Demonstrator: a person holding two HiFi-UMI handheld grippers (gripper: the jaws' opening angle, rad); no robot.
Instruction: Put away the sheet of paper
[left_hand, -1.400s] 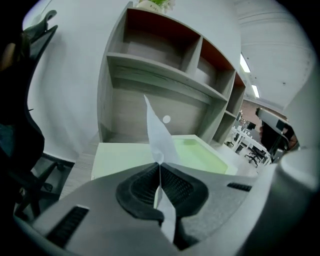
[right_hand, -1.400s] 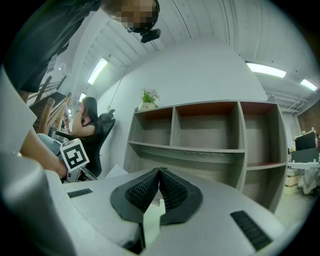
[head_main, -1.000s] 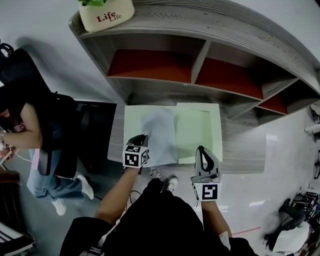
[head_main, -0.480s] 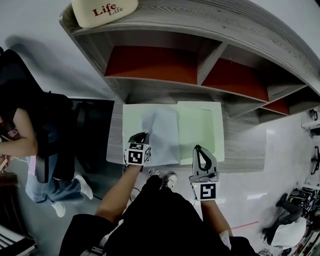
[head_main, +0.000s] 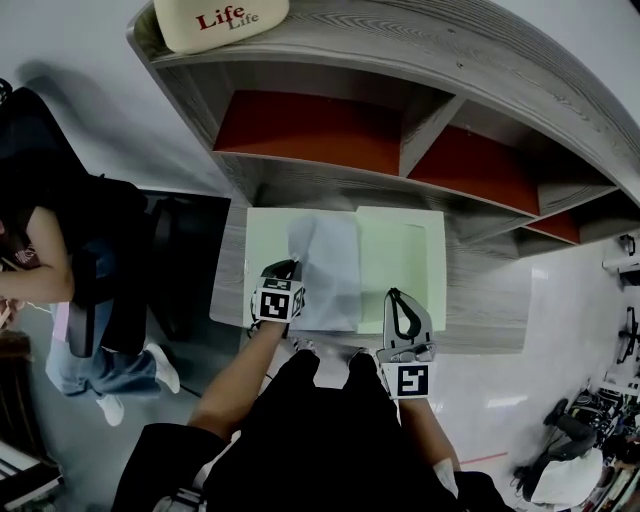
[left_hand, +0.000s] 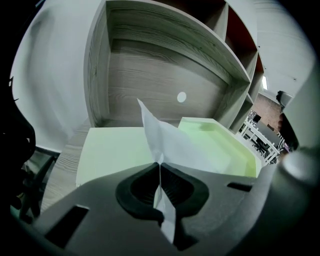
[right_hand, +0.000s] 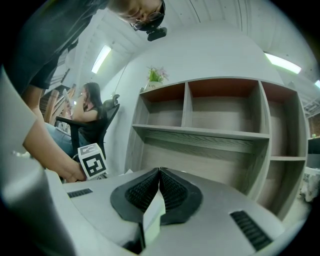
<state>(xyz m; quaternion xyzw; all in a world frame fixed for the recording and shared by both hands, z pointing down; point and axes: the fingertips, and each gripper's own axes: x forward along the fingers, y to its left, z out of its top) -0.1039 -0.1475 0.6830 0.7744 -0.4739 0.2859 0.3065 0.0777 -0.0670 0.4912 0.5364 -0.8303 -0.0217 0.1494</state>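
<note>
A white sheet of paper lies across an open pale green folder case, over its flat lid and partly over its tray half. My left gripper is shut on the sheet's near left corner. In the left gripper view the paper rises crumpled out of the closed left gripper, with the lid and tray behind. My right gripper is at the tray's near edge. In the right gripper view a pale green strip is pinched in the right gripper.
The folder lies on a grey wooden desk under a shelf unit with red-backed compartments. A cream pot marked "Life" stands on top. A seated person and a dark chair are at the left.
Both grippers stay shut where they were. The sheet's near left part has bunched a little towards the middle with the left gripper. The head view has shifted slightly.
</note>
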